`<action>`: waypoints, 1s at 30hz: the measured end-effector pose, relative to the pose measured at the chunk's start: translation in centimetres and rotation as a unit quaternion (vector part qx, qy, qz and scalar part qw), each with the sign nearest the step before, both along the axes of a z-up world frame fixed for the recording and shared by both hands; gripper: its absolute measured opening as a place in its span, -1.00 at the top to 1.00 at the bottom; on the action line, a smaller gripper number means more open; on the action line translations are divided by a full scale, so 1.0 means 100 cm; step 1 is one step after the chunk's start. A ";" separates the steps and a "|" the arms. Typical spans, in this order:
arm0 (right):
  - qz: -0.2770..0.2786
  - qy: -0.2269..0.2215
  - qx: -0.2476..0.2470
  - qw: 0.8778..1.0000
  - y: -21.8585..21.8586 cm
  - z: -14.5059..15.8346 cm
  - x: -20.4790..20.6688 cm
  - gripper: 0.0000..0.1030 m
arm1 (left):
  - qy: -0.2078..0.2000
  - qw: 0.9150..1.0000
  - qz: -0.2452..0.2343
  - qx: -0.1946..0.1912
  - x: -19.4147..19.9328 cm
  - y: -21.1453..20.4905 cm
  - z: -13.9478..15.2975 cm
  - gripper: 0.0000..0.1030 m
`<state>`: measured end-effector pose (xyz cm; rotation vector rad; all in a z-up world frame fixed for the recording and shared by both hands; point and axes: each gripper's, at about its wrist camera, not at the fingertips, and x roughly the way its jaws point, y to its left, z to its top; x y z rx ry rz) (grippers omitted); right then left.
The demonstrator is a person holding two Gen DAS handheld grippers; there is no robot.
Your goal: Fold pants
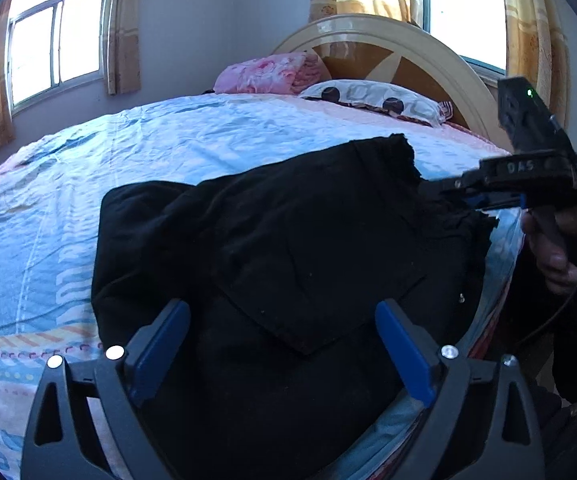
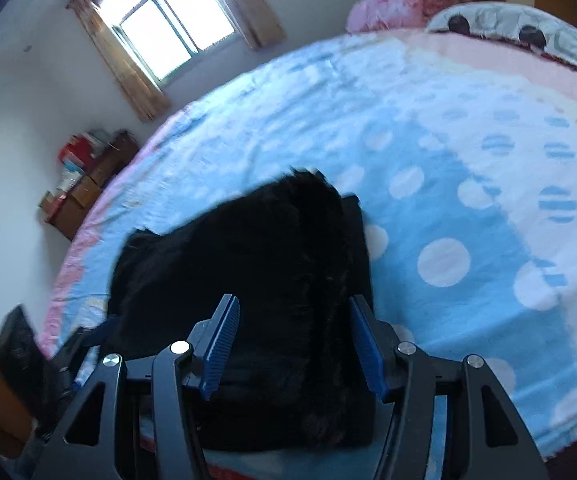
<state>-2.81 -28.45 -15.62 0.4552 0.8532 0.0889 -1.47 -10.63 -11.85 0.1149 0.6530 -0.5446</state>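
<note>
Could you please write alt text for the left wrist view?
Black pants lie folded on a bed's blue and pink sheet, with the left gripper open above their near edge. The right gripper, held in a hand, reaches their far right edge; a pillow lies behind.

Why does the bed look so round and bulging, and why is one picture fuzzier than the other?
Left wrist view: fisheye bending curves the blue and pink bedsheet; backlit window glares; black folded pants lose detail. Right wrist view: same bulge, plus motion blur smearing the sheet's dots and the pants' edges.
</note>
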 end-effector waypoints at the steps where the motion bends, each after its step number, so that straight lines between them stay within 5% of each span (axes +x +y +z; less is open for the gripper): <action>1: 0.008 0.002 0.008 1.000 0.001 -0.003 0.002 0.22 | 0.003 1.000 0.001 -0.005 0.001 0.002 -0.001 -0.88; 8: -0.006 -0.015 -0.093 0.996 0.013 0.011 -0.006 0.40 | 0.004 1.000 0.001 -0.004 0.000 0.001 -0.002 -0.89; 11: -0.029 -0.034 -0.064 0.997 0.001 0.024 -0.013 0.27 | 0.002 1.000 0.006 0.000 0.000 0.000 0.000 -0.89; 15: 0.012 -0.031 -0.058 0.998 0.009 0.021 -0.005 0.20 | -0.030 0.998 0.050 -0.011 0.002 0.013 0.015 -0.90; 24: 0.028 -0.008 -0.034 0.999 0.012 0.002 0.001 0.28 | 0.035 0.995 0.091 -0.023 0.022 0.031 -0.006 -0.94; 30: 0.046 -0.002 -0.078 0.996 0.028 -0.003 0.001 0.35 | 0.039 0.995 0.093 -0.013 0.021 0.028 -0.010 -0.95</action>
